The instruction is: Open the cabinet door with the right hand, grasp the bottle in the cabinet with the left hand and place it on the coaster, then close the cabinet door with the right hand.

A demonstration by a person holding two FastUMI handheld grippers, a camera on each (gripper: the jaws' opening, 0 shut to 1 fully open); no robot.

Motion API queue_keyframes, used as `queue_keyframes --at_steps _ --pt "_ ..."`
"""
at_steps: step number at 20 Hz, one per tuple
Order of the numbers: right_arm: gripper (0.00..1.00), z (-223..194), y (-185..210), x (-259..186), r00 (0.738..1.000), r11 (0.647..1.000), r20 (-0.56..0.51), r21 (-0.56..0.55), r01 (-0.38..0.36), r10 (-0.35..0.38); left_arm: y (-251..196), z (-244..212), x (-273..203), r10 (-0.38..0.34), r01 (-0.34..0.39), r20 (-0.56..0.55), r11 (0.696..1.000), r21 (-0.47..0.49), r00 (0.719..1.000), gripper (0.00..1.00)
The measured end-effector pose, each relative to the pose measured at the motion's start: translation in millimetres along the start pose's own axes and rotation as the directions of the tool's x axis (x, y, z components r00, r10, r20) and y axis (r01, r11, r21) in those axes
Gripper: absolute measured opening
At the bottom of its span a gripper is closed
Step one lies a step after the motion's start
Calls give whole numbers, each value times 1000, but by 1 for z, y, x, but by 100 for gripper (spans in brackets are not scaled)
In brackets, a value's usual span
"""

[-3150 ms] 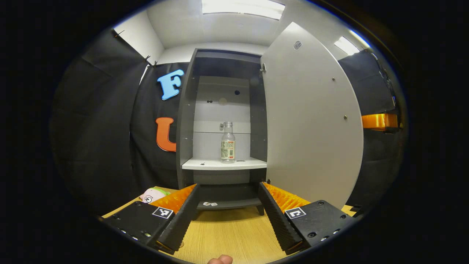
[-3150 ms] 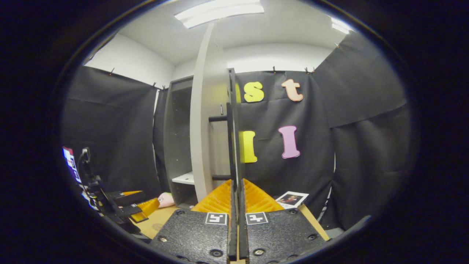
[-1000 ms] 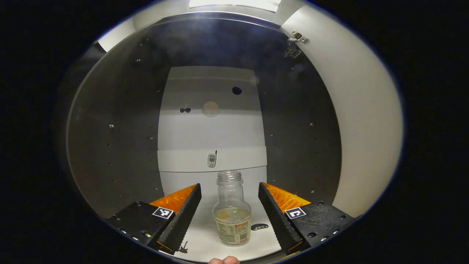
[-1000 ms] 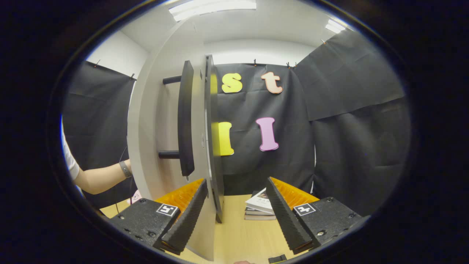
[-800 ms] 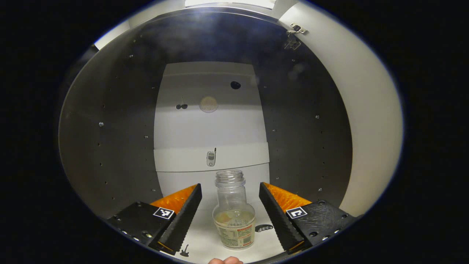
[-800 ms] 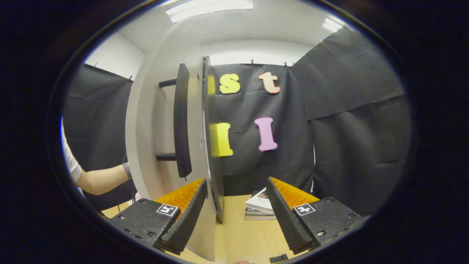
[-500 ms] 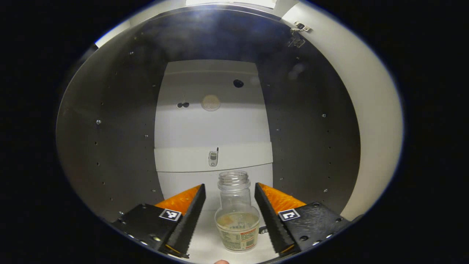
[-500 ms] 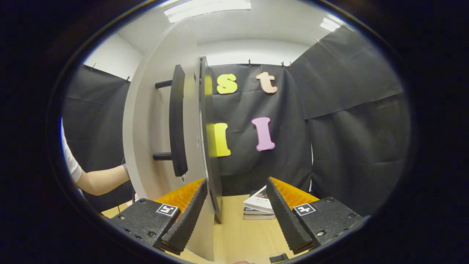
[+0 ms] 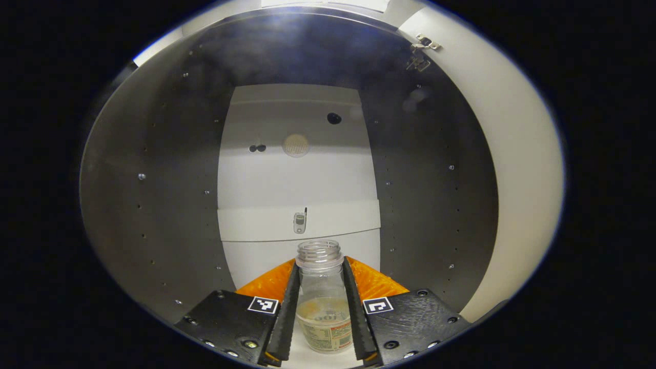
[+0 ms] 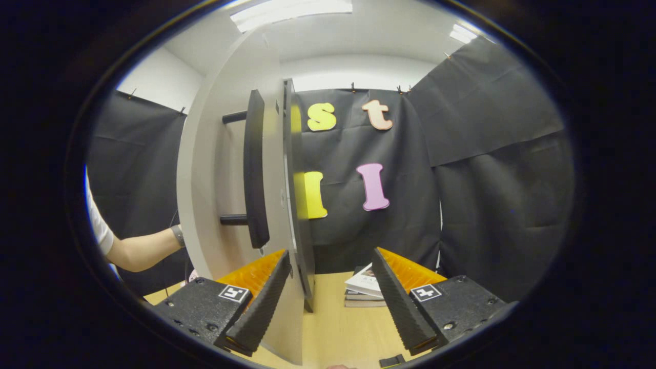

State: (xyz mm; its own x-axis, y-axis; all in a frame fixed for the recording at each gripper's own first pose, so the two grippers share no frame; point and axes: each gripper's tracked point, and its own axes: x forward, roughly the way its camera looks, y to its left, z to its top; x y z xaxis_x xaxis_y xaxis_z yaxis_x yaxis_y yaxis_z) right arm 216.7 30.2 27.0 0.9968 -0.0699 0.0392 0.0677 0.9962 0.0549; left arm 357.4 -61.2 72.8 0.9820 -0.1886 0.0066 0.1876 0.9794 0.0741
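Clear bottle (image 9: 320,287): one, pinched by left tongs (image 9: 321,307); right tongs (image 10: 330,302) agape.

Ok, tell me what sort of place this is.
Most likely a staged recording booth, not a home: black cloth walls it in, a small cabinet with its door open stands on a wooden table, and the left gripper grips a bottle inside.

Recording booth: black cloth walls (image 10: 492,169), ceiling lights (image 10: 292,9).

bottle (image 9: 322,302) in cabinet (image 9: 154,205) (on shelf (image 9: 300,356))
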Motion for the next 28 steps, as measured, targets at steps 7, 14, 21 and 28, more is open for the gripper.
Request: queue_keyframes --at_steps 7,14,21,28 --pt "99 0 4 -4 1000 1000 -6 -12 -13 13 23 25 -89 24 -25 48 999 28 999 45" --pt "99 0 7 -7 999 999 -26 -3 -41 41 64 -16 -200 162 -163 26 985 62 986 45" --pt "97 13 10 -7 998 998 0 13 -56 56 106 -99 -308 379 -378 10 920 102 925 45" --pt "99 14 11 -5 998 998 -30 40 -48 49 125 -193 -352 529 -521 -17 841 146 848 45"
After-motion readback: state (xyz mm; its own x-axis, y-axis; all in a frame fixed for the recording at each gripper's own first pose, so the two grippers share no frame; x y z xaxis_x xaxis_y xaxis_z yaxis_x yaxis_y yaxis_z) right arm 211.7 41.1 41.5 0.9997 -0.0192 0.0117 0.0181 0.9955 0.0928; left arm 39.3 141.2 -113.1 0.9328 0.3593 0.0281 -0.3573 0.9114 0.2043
